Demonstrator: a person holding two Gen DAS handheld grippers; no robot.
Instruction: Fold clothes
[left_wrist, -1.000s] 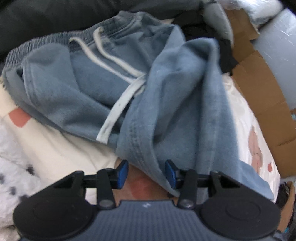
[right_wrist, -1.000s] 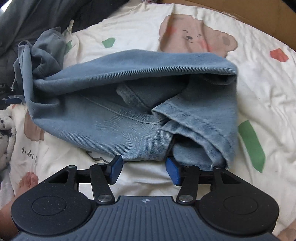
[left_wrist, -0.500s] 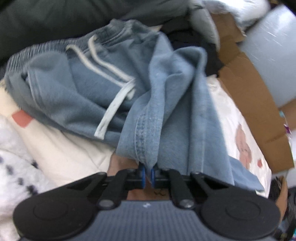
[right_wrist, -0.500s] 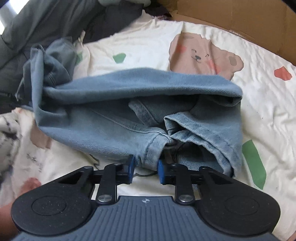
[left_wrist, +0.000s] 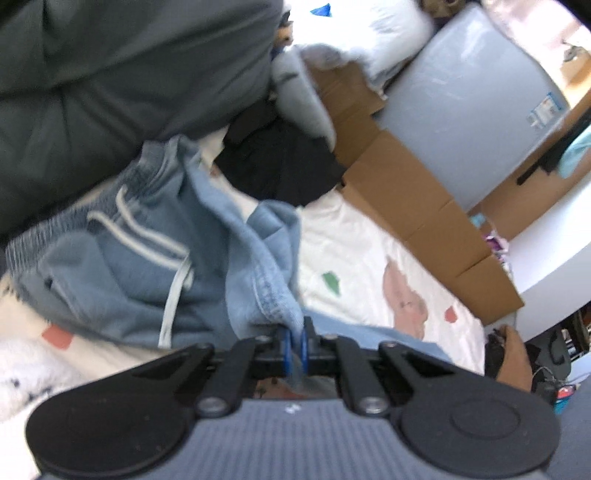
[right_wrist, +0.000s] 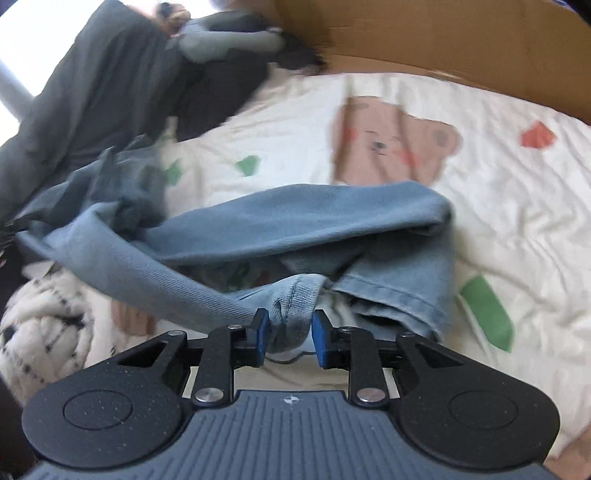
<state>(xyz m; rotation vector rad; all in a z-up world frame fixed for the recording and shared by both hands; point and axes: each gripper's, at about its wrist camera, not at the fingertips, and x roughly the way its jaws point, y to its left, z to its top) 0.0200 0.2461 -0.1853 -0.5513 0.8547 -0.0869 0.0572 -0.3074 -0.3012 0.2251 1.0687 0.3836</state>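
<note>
Bear-print sheet (right_wrist: 498, 192): 1 pr jeans (right_wrist: 295, 225), L tool (left_wrist: 294, 347) & R tool (right_wrist: 289, 334) both clamped on it

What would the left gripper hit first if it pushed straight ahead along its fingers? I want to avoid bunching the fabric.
The left gripper is shut on the blue pants, so that bunched fabric comes first. Beyond lies the printed bedsheet, though depth is unclear.

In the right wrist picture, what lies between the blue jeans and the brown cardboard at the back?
In the right wrist view, only the white printed bedsheet lies between the jeans and the cardboard; its bear print sits there.
</note>
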